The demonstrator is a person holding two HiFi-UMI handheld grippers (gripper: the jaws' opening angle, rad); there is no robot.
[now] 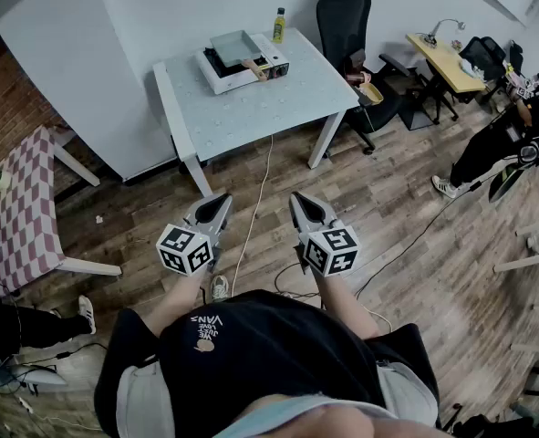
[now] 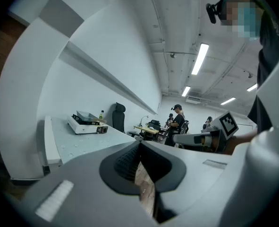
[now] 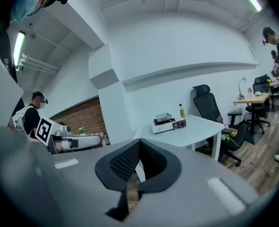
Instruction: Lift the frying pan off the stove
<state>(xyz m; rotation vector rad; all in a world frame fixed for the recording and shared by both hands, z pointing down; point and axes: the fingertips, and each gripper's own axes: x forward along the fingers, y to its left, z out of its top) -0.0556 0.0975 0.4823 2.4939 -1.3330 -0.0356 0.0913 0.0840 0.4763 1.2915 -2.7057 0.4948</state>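
Note:
A grey square frying pan with a wooden handle sits on a white portable stove at the back of a pale table. Both grippers hang over the wooden floor, well short of that table. My left gripper is shut with nothing in it, and my right gripper is shut and empty too. In the left gripper view the stove and pan appear far off at the left. The right gripper view shows the stove on the table in the distance.
A yellow bottle stands behind the stove. A black office chair is right of the table. A checkered table is at the left. Cables run across the floor. A person sits at the far right beside a desk.

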